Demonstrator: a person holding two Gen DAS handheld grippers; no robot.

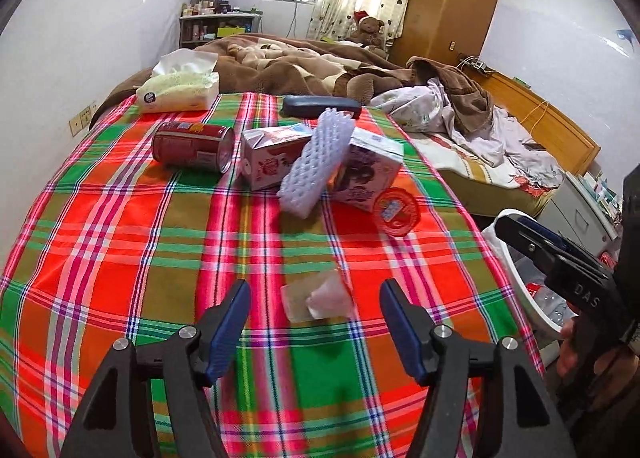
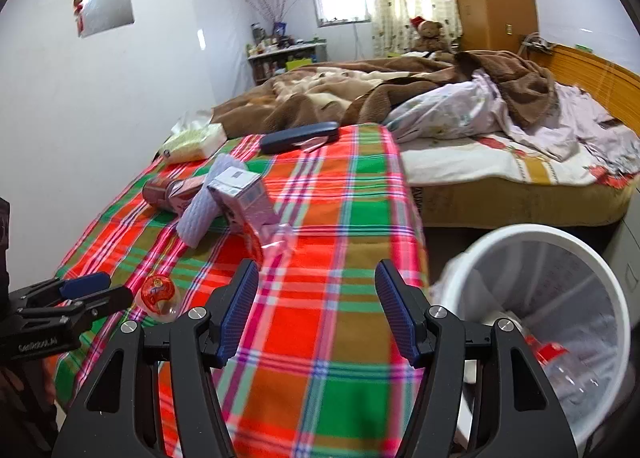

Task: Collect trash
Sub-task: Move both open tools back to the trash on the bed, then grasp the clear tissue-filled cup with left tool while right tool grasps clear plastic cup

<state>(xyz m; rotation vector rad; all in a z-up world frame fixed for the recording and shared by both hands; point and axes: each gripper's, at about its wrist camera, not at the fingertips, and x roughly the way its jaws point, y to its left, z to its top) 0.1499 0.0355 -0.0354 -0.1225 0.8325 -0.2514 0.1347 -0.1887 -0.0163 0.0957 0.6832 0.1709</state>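
Note:
On the plaid tablecloth (image 1: pixel 120 258) lie a red can (image 1: pixel 192 146) on its side, two pink cartons (image 1: pixel 272 158) (image 1: pixel 366 174), a white foam net (image 1: pixel 316 166) across them, a red-lidded clear cup (image 1: pixel 396 210) and a clear wrapper (image 1: pixel 316 298). My left gripper (image 1: pixel 314 322) is open, the wrapper just beyond its fingertips. My right gripper (image 2: pixel 316 306) is open and empty above the cloth near the table's right edge. The white bin (image 2: pixel 560 254) stands right of the table with a plastic bottle (image 2: pixel 568 370) inside. In the right wrist view a red-lidded cup (image 2: pixel 158 294) shows beside the left gripper (image 2: pixel 86 294).
A tissue pack (image 1: pixel 178 92) and a dark case (image 1: pixel 320 106) lie at the table's far end. A bed with brown blankets (image 2: pixel 360 90) stands behind. A grey cabinet (image 1: pixel 580 210) is right of the bin. A wall (image 2: pixel 100 98) runs along the left.

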